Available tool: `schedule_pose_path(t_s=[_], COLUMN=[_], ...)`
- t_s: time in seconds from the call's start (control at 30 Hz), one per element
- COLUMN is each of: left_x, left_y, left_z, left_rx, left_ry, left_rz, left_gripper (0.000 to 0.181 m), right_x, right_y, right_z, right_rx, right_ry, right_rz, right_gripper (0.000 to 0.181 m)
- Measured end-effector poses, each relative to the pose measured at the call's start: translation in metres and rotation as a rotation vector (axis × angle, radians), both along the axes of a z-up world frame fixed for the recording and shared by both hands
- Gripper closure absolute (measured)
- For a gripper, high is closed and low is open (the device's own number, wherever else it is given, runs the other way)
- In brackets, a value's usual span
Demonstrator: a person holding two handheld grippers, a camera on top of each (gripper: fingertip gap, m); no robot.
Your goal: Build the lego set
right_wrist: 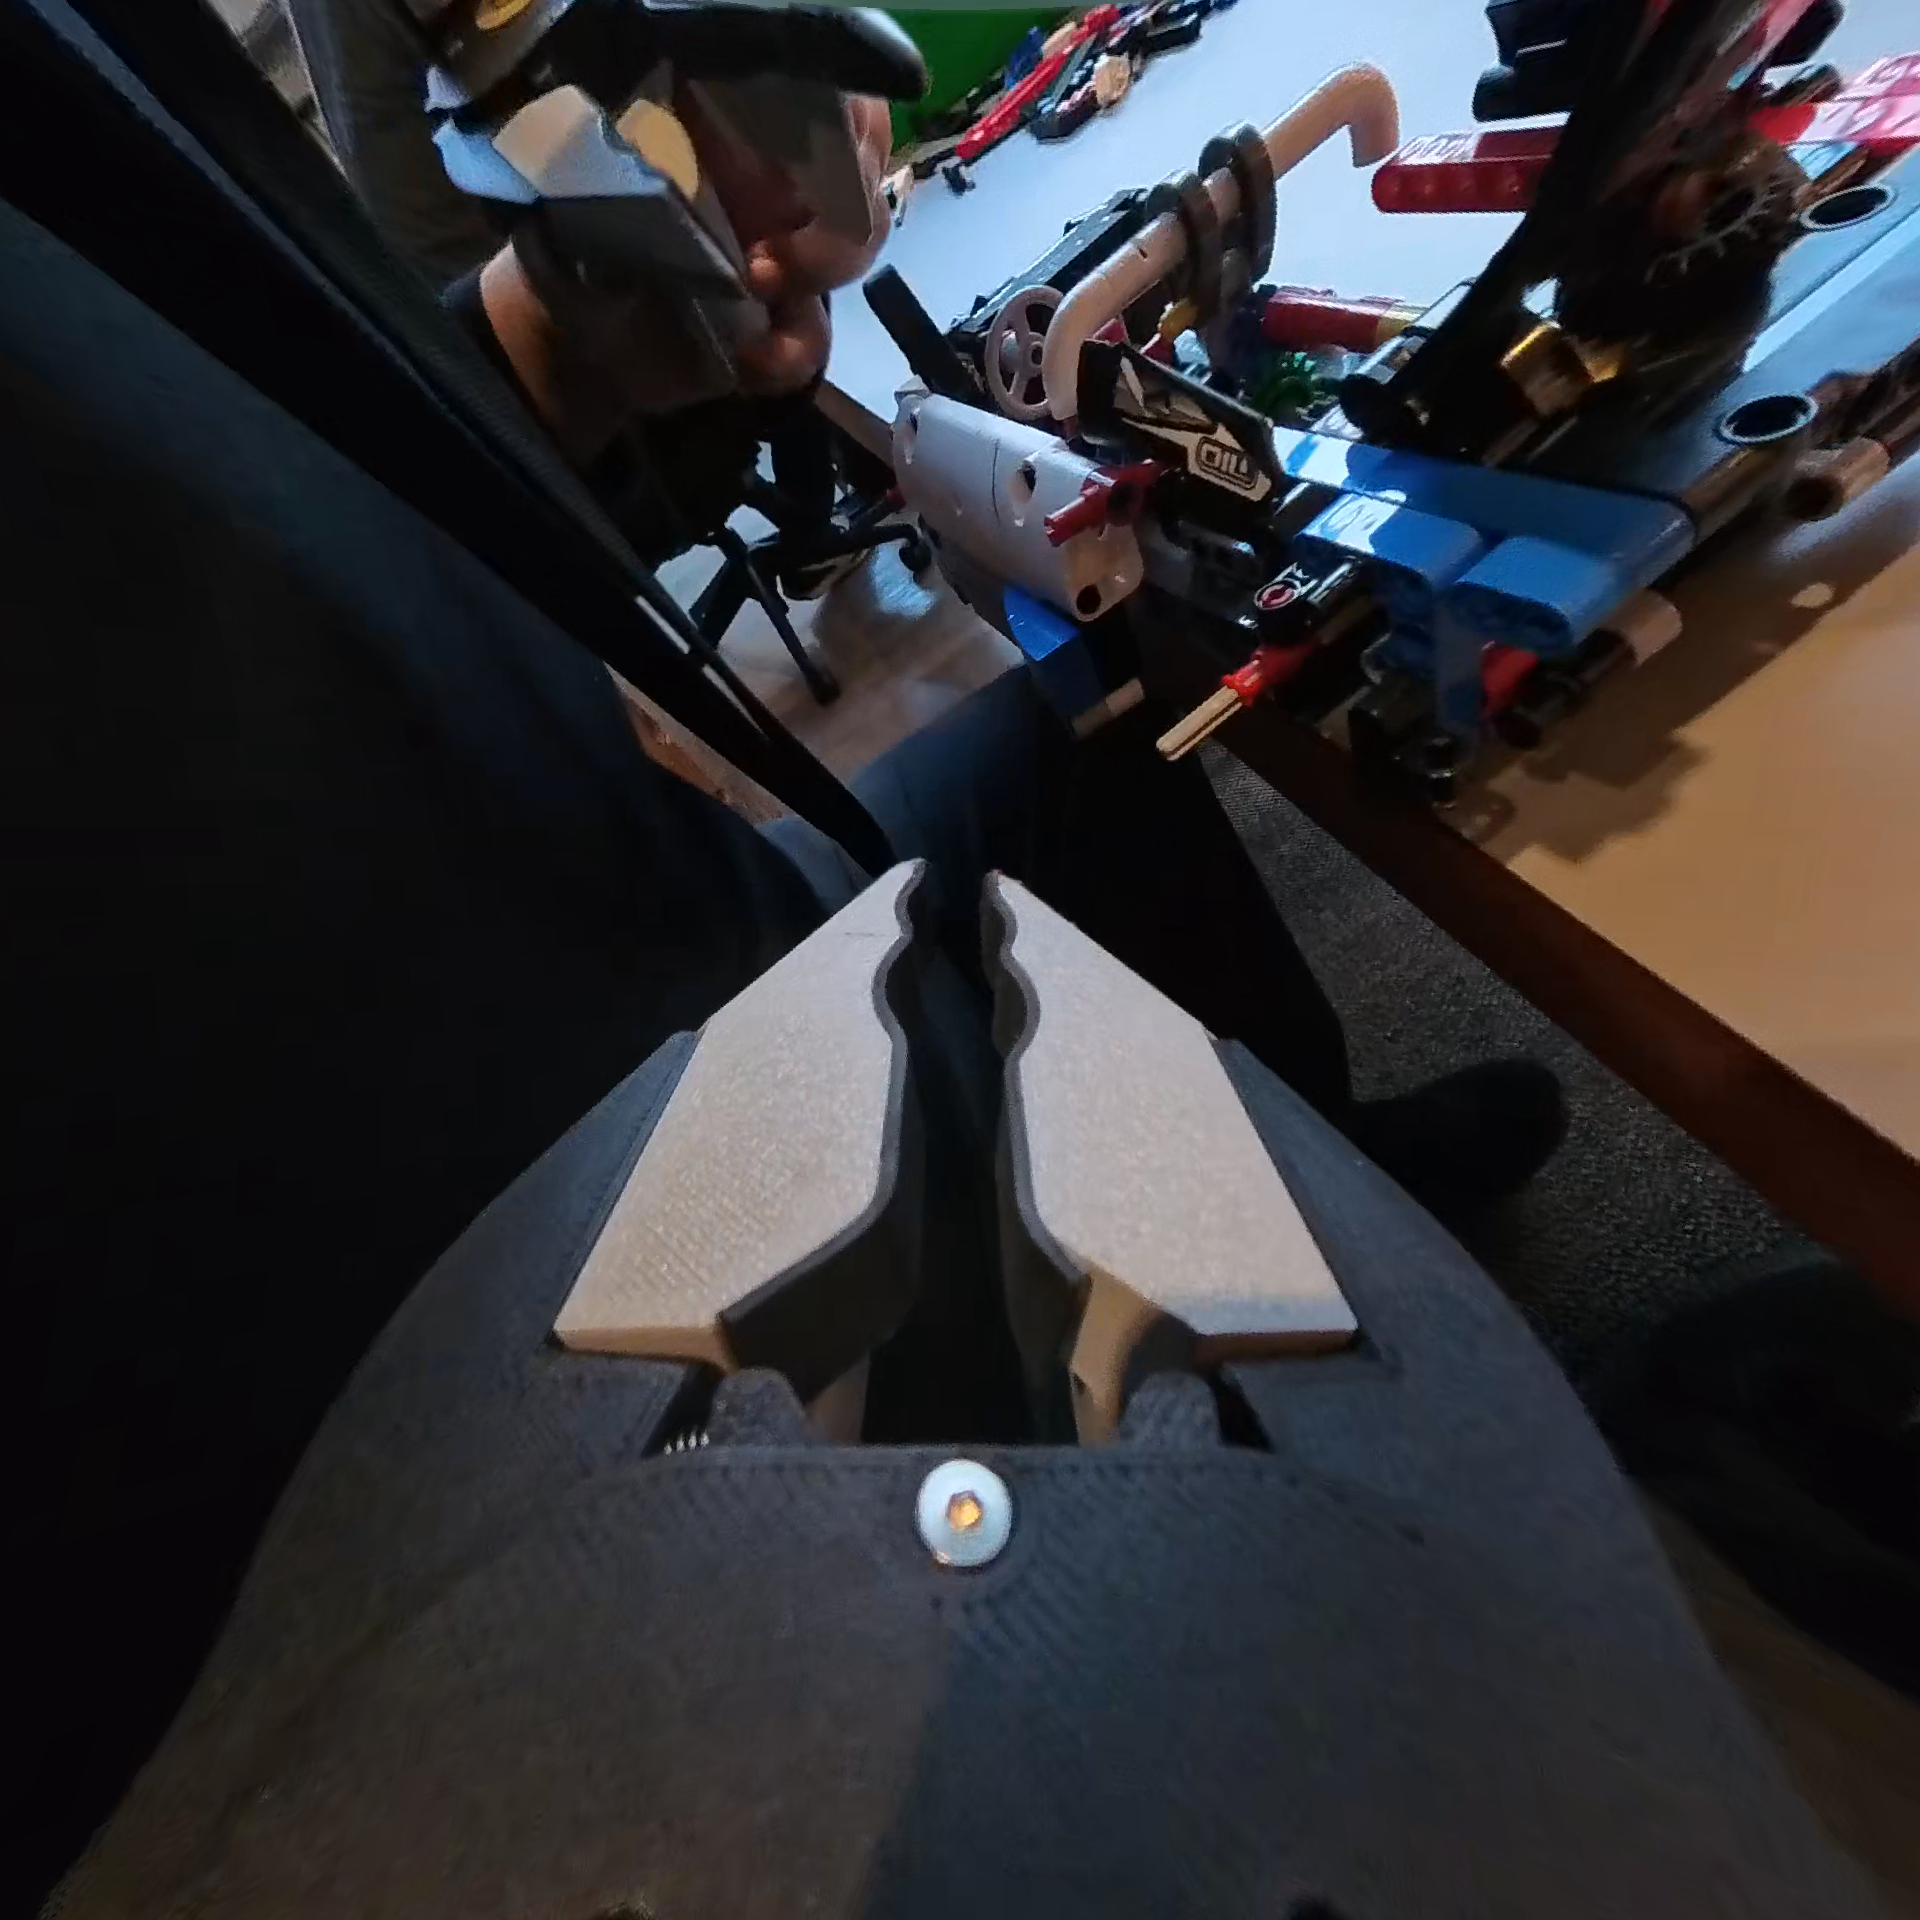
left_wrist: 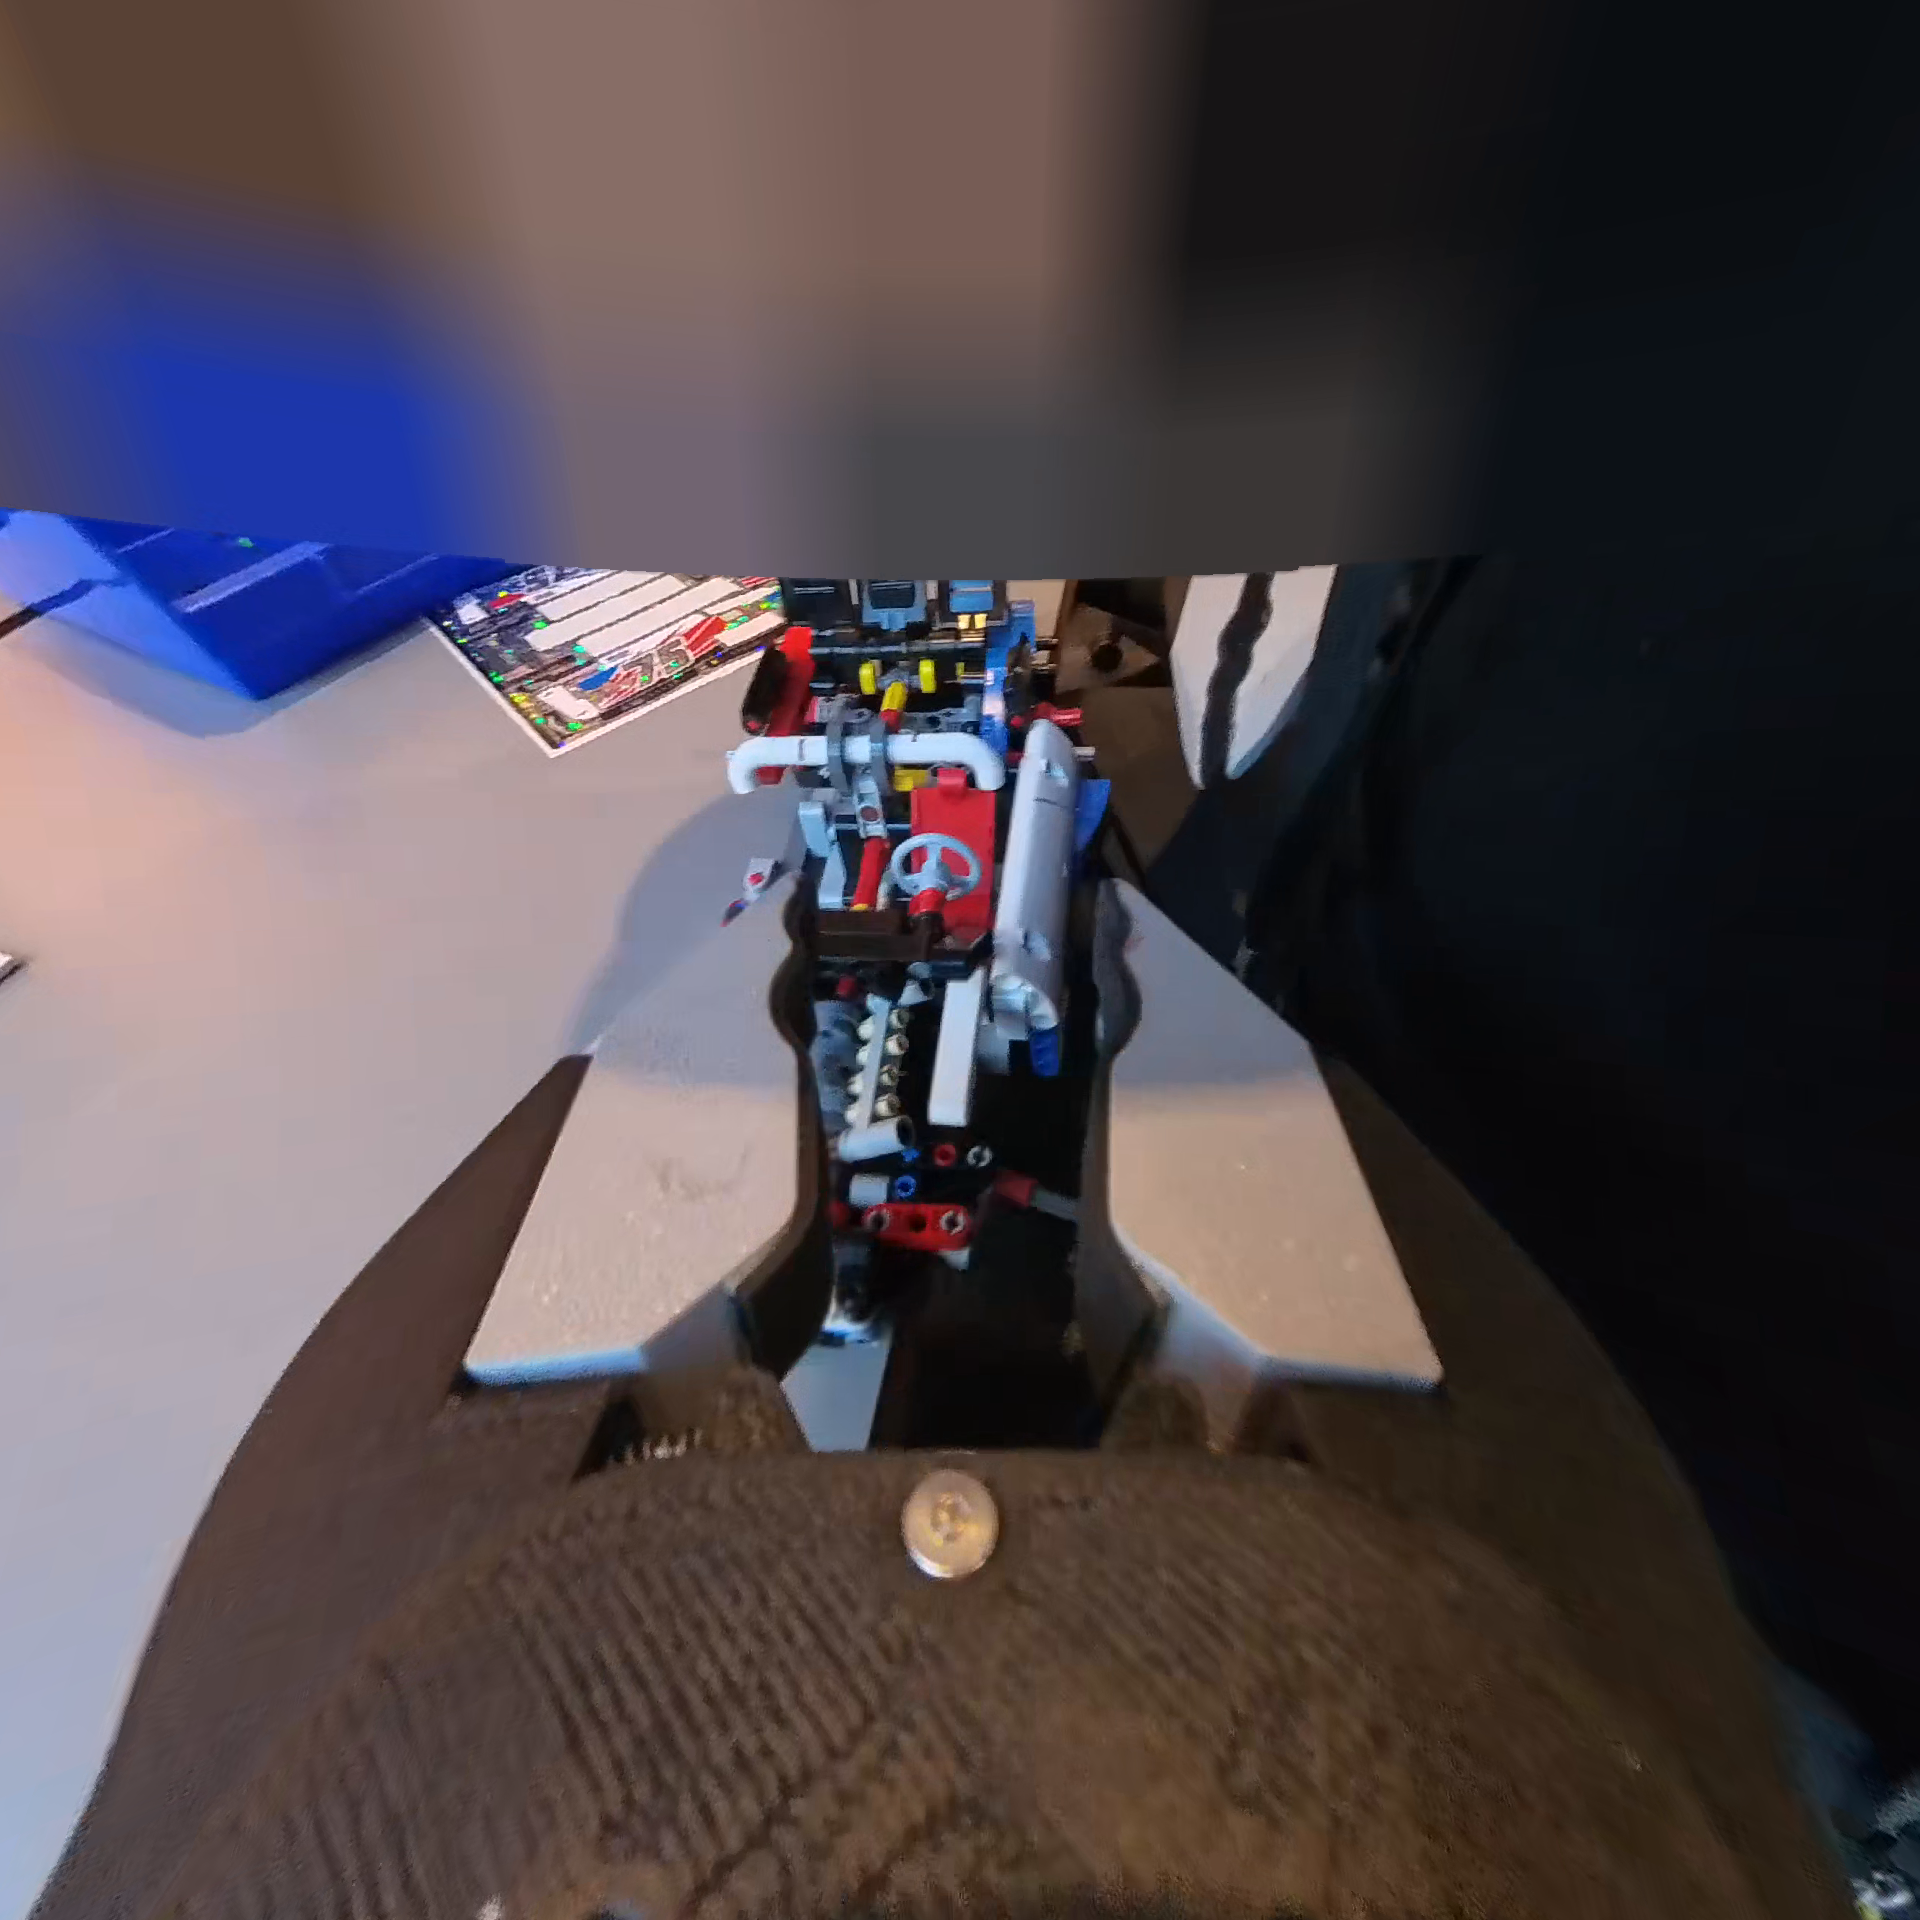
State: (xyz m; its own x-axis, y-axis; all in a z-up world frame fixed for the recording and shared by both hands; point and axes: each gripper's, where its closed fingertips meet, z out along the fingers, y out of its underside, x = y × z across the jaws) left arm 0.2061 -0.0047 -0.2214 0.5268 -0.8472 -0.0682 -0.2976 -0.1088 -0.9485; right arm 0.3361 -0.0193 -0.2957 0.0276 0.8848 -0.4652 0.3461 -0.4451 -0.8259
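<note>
While the left gripper (left_wrist: 940, 1039) clamps the half-built lego car (left_wrist: 914, 935) at the table's (left_wrist: 312, 987) near right edge, the right gripper (right_wrist: 951, 904), narrow and empty below it, should approach slowly.

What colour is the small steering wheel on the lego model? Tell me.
Light grey, on a red hub; the steering wheel shows best in the left wrist view.

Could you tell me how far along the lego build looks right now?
Well underway: the lego car already has a chassis, steering wheel, white roll bar and one white side panel. The left gripper straddles its front end. The right gripper is below the table edge, empty and slightly open. Loose parts remain on the table, so more is left.
</note>
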Motion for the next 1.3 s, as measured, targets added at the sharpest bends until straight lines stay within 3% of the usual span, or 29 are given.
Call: schedule_pose_path(t_s=[0.23,0.43,0.57,0.8,1.07,1.3], left_x=[0.024,0.052,0.073,0.091,0.082,0.082], left_y=[0.006,0.037,0.057,0.053,0.051,0.05], left_z=[0.013,0.026,0.024,-0.006,-0.041,-0.043], left_rx=[-0.008,-0.051,-0.143,-0.366,-0.534,-0.577], left_ry=[0.009,0.188,0.263,0.42,0.611,0.654], left_rz=[-0.064,-0.083,-0.082,-0.189,-0.257,-0.277], left_gripper=[0.139,0.151,0.163,0.17,0.165,0.162], right_x=[-0.013,-0.027,-0.032,-0.03,-0.03,-0.026], right_y=[-0.007,0.002,0.011,0.024,0.023,0.031], right_z=[0.006,0.007,0.008,0.02,0.034,0.027], right_rx=[-0.093,-0.146,-0.172,-0.176,-0.255,-0.282], right_ry=[0.099,0.128,0.149,0.183,0.248,0.276], right_rz=[0.03,-0.061,-0.135,-0.283,-0.396,-0.488], right_gripper=[0.16,0.176,0.176,0.167,0.175,0.169])
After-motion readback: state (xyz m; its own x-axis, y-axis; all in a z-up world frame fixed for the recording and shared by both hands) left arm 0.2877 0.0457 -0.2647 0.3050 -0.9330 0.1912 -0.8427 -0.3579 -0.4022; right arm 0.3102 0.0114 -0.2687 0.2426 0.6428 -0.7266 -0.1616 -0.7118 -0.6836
